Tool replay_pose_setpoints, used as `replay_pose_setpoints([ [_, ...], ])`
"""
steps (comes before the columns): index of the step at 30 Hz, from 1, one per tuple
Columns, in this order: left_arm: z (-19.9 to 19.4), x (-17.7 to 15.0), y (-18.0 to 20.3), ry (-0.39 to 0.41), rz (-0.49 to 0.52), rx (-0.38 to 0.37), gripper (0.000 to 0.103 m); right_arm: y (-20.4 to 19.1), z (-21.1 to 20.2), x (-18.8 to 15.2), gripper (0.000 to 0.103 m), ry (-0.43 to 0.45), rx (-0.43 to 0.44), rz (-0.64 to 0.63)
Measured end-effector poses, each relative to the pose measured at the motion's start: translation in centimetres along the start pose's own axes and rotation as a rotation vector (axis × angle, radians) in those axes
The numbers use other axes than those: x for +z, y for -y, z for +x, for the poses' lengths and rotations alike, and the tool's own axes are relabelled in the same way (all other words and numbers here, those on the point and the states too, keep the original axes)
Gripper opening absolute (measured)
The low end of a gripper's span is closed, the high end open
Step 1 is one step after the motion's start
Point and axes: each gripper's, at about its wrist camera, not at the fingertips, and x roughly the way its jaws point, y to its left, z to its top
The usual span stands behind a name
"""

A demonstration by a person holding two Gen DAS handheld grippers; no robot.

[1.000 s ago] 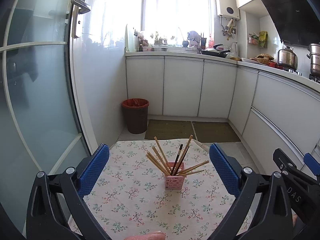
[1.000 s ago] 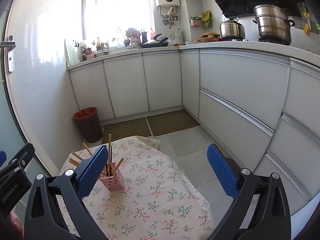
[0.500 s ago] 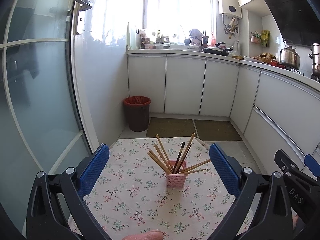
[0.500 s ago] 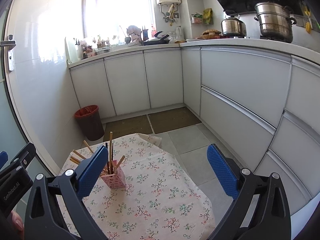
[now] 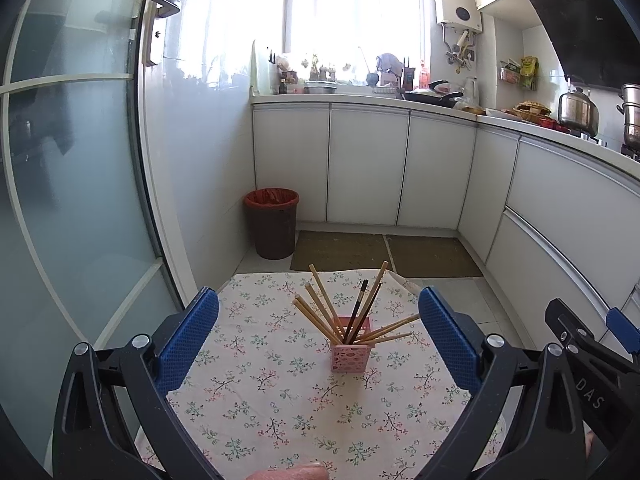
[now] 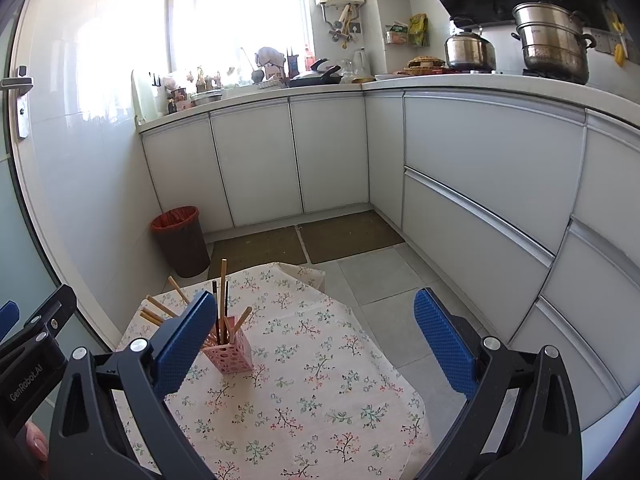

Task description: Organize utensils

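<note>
A pink perforated holder [image 5: 351, 356] stands on the floral tablecloth [image 5: 256, 392] and holds several wooden chopsticks [image 5: 320, 312] and a dark pair, fanned out. My left gripper [image 5: 318, 336] is open and empty, raised above the table, the holder framed between its blue pads. In the right wrist view the holder [image 6: 230, 356] sits just right of the left pad. My right gripper [image 6: 316, 344] is open and empty above the table's right half.
The small table's cloth [image 6: 320, 400] ends at the tiled floor. A brown bin with a red liner [image 5: 273, 222] stands by the glass door [image 5: 72, 180]. White cabinets [image 6: 480, 184] line the back and right.
Both grippers have risen and drawn back a little, so the holder sits lower and farther in both views. The jaws stay open. The holder has not moved.
</note>
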Motion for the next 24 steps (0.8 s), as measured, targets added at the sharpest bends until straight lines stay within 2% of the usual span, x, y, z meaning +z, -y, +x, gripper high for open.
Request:
replay_pose_setpoints([
  [11, 0.2, 0.0, 0.3, 0.001, 0.022, 0.008, 0.095, 0.1, 0.4, -0.1, 0.096, -0.022, 0.007, 0.01],
  [12, 0.2, 0.0, 0.3, 0.004, 0.025, 0.006, 0.09, 0.2, 0.4, -0.1, 0.096, -0.023, 0.009, 0.012],
  [13, 0.3, 0.0, 0.3, 0.001, 0.025, -0.008, 0.079, 0.2, 0.4, -0.1, 0.096, -0.023, 0.009, 0.014],
  [14, 0.4, 0.0, 0.2, -0.004, 0.018, -0.034, 0.061, 0.3, 0.4, -0.1, 0.096, -0.024, 0.009, 0.016],
  [15, 0.6, 0.0, -0.2, -0.009, -0.006, -0.047, 0.047, 0.3, 0.4, -0.1, 0.096, -0.025, 0.01, 0.017],
  [16, 0.7, 0.0, -0.7, -0.014, -0.037, -0.069, 0.044, 0.4, 0.4, -0.1, 0.096, -0.027, 0.011, 0.018],
  [18, 0.6, 0.2, -0.6, -0.012, -0.016, -0.06, 0.062, 0.5, 0.4, -0.1, 0.096, -0.023, 0.01, 0.02],
  [19, 0.4, 0.2, -0.5, -0.006, -0.005, -0.047, 0.075, 0.5, 0.5, -0.1, 0.096, -0.023, 0.008, 0.022],
  [20, 0.3, 0.3, -0.5, -0.007, -0.002, -0.048, 0.082, 0.6, 0.5, -0.1, 0.096, -0.026, 0.01, 0.024],
  [21, 0.3, 0.3, -0.5, -0.01, -0.007, -0.059, 0.084, 0.6, 0.6, -0.1, 0.096, -0.028, 0.012, 0.027],
  [23, 0.2, 0.3, -0.5, -0.002, -0.007, -0.044, 0.097, 0.6, 0.5, -0.1, 0.096, -0.026, 0.012, 0.028],
  [24, 0.2, 0.3, -0.4, 0.002, -0.001, -0.03, 0.096, 0.6, 0.5, -0.1, 0.096, -0.023, 0.011, 0.028],
])
